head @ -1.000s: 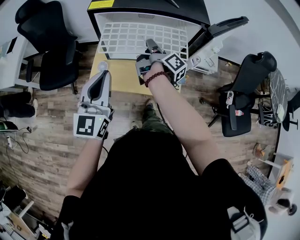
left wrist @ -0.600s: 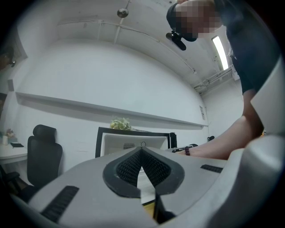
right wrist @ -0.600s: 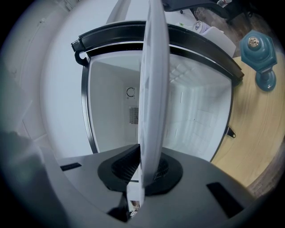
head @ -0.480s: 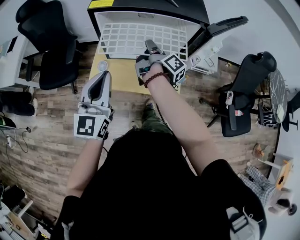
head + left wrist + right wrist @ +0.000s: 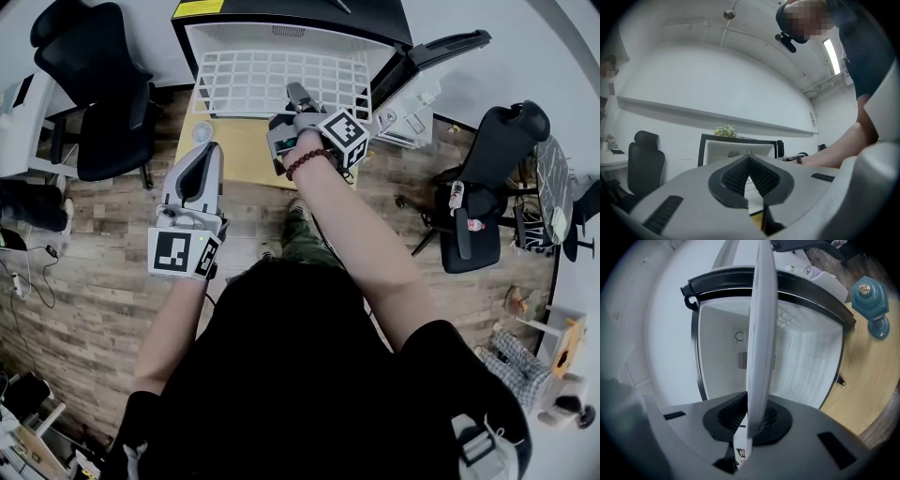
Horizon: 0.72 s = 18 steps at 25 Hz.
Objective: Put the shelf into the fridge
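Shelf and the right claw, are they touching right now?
Touching. The right gripper view shows the white shelf running edge-on into the right claw, which is shut on it from both sides with no gap.

Black office chair [image 5: 103, 94] upper left, second black chair [image 5: 487, 187] at right, both on wood-plank floor [image 5: 84, 309]. Light wooden tabletop [image 5: 234, 155] in the middle. Teal object with a gold knob [image 5: 869, 305] stands on that wood surface.

White grid shelf [image 5: 272, 80] at fridge [image 5: 300, 11] opening
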Motion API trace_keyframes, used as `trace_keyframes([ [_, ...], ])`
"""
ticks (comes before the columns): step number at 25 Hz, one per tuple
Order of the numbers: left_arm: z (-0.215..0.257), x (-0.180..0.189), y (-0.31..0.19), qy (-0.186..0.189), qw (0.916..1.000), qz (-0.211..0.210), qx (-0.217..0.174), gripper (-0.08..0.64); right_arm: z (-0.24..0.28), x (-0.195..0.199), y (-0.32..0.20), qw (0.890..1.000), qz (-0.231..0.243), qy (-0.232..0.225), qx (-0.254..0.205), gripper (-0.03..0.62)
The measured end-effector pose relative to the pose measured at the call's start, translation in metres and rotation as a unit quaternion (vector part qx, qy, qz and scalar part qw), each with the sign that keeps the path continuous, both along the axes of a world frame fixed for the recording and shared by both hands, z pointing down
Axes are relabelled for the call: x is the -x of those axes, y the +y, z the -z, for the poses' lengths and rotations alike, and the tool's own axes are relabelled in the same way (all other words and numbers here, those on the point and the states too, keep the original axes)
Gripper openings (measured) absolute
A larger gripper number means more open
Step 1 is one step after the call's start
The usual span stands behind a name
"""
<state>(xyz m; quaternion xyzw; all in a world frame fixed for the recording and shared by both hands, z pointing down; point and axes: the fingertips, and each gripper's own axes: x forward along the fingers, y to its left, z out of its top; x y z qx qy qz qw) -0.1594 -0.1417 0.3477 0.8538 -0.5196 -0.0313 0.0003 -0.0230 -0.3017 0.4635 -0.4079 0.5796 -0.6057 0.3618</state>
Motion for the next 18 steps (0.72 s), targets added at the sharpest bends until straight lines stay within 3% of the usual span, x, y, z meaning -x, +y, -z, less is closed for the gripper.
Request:
trace_keyframes([
  [8,0.001,-0.002,0.004,0.001,1.0,-0.002,0.0,0.018,-0.002,-0.001,0.012,1.0,0.003,0.015,0.002,0.041],
  [12,0.0,-0.003,0.007,0.001,1.0,-0.005,0.001,0.018,-0.011,0.0,0.034,0.996,0.026,0.087,-0.012,0.041],
  [18,-0.003,-0.009,0.005,0.004,0.9999,-0.009,0.003,0.018,-0.001,0.003,0.046,0.974,0.075,0.202,-0.072,0.041],
])
